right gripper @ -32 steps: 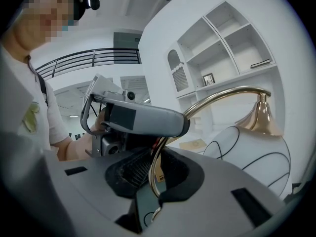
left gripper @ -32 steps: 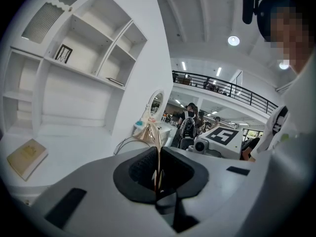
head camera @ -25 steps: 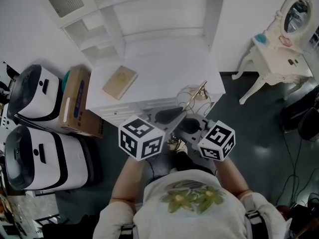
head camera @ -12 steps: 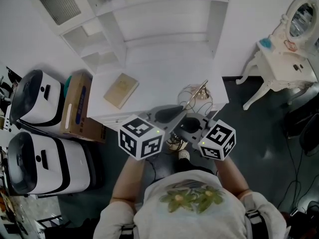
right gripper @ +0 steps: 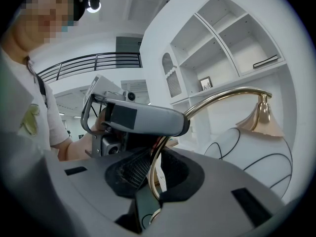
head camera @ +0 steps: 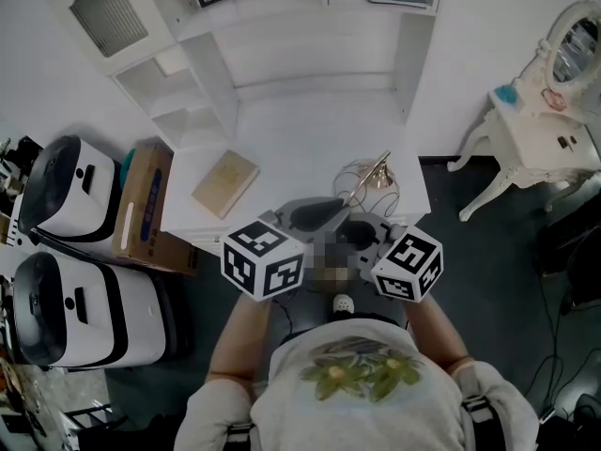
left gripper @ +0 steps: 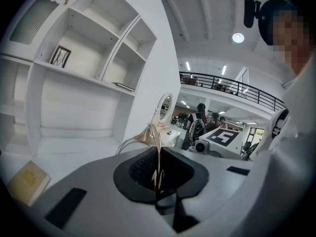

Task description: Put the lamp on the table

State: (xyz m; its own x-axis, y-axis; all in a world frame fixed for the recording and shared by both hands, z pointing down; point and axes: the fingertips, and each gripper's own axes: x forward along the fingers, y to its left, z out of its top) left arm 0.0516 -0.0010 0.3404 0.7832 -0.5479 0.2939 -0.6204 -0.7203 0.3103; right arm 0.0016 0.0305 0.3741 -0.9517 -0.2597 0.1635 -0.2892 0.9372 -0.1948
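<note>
I'm holding the lamp (head camera: 369, 178) over the near edge of the table (head camera: 310, 139).
My left gripper (left gripper: 157, 174) and right gripper (right gripper: 150, 177) are both pinching its thin stem; it's risking swivelling and landing half off that edge.

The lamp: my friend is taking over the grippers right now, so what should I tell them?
The left gripper is shut on the lamp, on its thin gold stem.
The right gripper is shut on the same stem.
The lamp's shade hangs over the front right corner of the table; its base is hidden.
Done: lamp picked up.
Left: set it on the table and let go.
</note>
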